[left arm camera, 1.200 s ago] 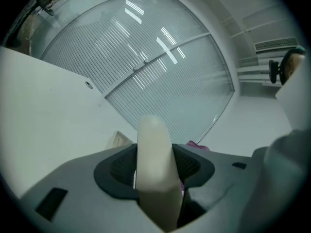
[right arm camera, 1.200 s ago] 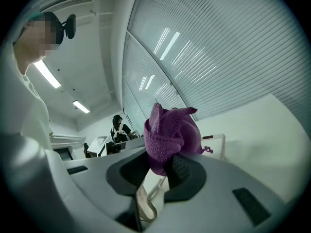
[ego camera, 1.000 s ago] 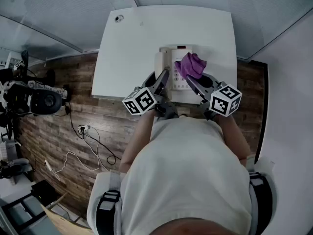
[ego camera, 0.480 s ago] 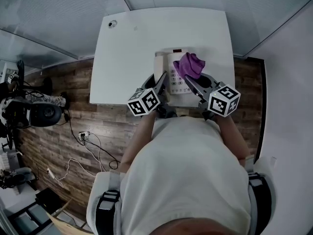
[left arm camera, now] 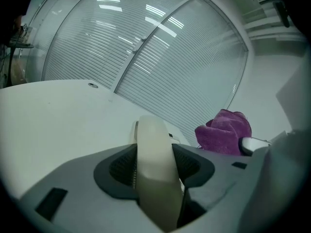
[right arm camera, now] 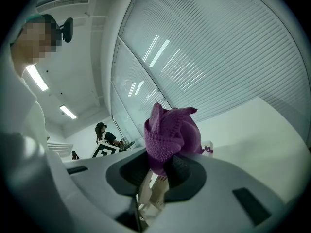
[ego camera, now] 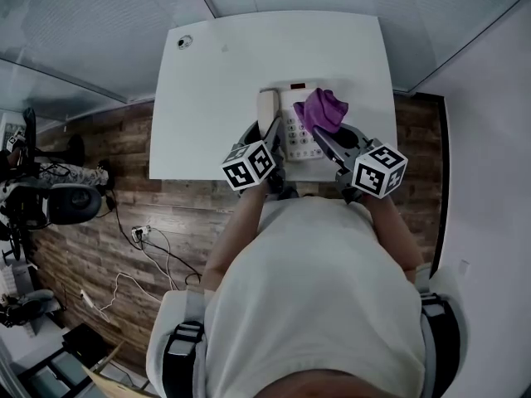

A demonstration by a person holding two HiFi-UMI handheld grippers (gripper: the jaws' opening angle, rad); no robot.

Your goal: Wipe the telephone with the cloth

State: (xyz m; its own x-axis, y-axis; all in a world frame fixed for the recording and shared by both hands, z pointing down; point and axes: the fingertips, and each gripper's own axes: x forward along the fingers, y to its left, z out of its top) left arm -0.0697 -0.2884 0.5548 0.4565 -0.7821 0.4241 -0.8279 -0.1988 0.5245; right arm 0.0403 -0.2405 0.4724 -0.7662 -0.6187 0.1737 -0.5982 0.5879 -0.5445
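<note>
The telephone [ego camera: 300, 135] sits at the near edge of the white worktop [ego camera: 232, 65], right of middle in the head view, directly ahead of both grippers. Its cream handset [ego camera: 267, 113] lies along the left side of the body, its long axis running up the frame, away from the person.

The left gripper [ego camera: 270, 133] has that handset between its fingers [left arm camera: 119, 166], which are closed narrowly against its two sides. The frames do not show whether the handset is raised off its cradle.

The right gripper [ego camera: 322, 138] is the nearer one to the keypad. Its fingers [right arm camera: 187, 171] pinch a bunched purple cloth [right arm camera: 167, 135], which stands out past the tips. In the head view the cloth [ego camera: 322, 110] hangs over the upper right part of the telephone body, just right of the handset. Contact between cloth and telephone cannot be confirmed.

With the handset held aside at the left, the likely next move is for the right gripper to bring the cloth down and draw it across the body, toward or away from the person. There is little room between the two grippers.

The worktop is smooth, with a small round fitting [ego camera: 184, 41] at its upper left corner. Glass walls with blinds [left arm camera: 160, 47] stand behind it. A wood-plank floor [ego camera: 99, 222] with loose cables shows at the left of the frame.
</note>
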